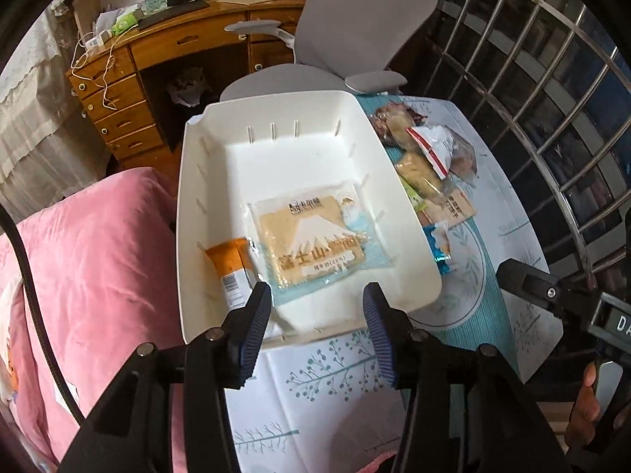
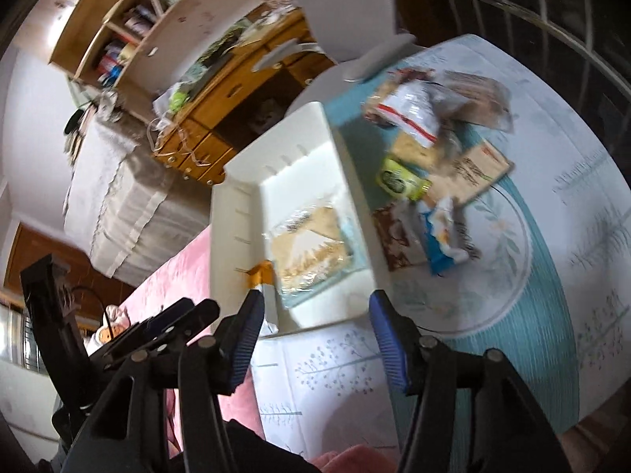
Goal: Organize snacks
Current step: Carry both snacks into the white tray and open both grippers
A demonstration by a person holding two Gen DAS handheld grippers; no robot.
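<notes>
Both of my claws hung over the near end of the white bin, and neither held anything. On my left gripper [image 1: 317, 299] the blue ribbed pads stood apart with empty air between them, framing the bin's near rim from above. My right gripper [image 2: 315, 307] was likewise open and empty, its pads spread over the same near edge; that view was smeared, so fine detail was lost.

The white bin [image 1: 189, 197] sat on a tablecloth [image 1: 327, 378] printed with pale trees and a teal band. Its long axis ran away from me, toward the grey chair [image 1: 355, 23] beyond its far end, and slots marked its inner walls.

Inside lay two snacks. The Mount Fuji packet [image 1: 315, 236], a flat, nearly square clear wrapper with a tan biscuit and a white peak on it, lay face up on the floor of the bin in its near half. It was turned a little, so that its printed line of characters rose slightly to the right, and the peak's tip pointed toward the far end. At its left edge lay the orange packet [image 1: 230, 264], a narrow one whose long axis followed the bin's length, barcode end toward me; the square packet overlapped its right side.

Outside the bin, just to its right on the cloth, the loose snacks [image 1: 424, 157] were piled together: a white bag with a red stripe on top, yellowish and brownish packs beneath, and a blue wrapper [image 1: 439, 248] nearest me. A pink quilt [image 1: 90, 256] lay to the left of the bin.
</notes>
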